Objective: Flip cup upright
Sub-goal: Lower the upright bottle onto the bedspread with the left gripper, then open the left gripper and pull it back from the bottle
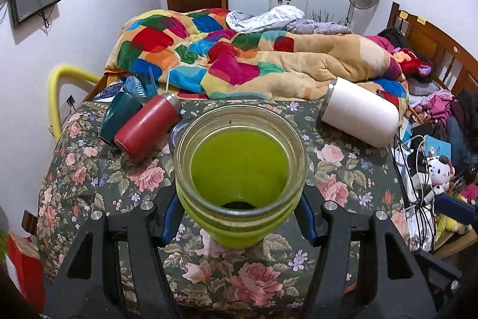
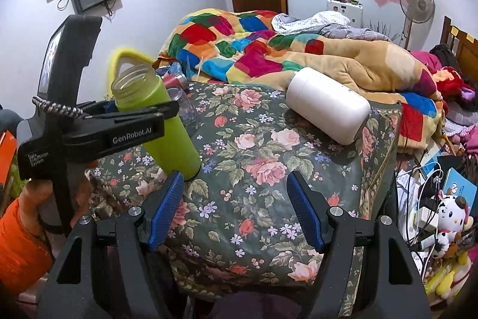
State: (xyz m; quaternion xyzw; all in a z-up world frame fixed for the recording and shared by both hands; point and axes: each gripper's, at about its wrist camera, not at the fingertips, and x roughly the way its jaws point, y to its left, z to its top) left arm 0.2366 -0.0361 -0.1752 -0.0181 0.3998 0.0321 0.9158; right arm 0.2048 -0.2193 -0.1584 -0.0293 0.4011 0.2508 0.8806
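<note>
On the flowered surface [image 2: 269,157] before the rumpled bed, the left tongs [image 2: 167,112] are clenching the green cup [image 2: 161,121] mid-body, mouth tilting toward eleven o'clock, seemingly rigid, light, slick-walled, while the right tongs [image 2: 236,214] are hanging released.

The left hand-held gripper [image 2: 167,112] sits at the left of the scene, its black fingers [image 2: 140,112] clamped tight. The person's hand [image 2: 44,196] (orange sleeve at the wrist) grips its handle. The right hand-held gripper [image 2: 236,205] hovers nearer, blue pads [image 2: 167,208] spread wide, holding nothing.
</note>
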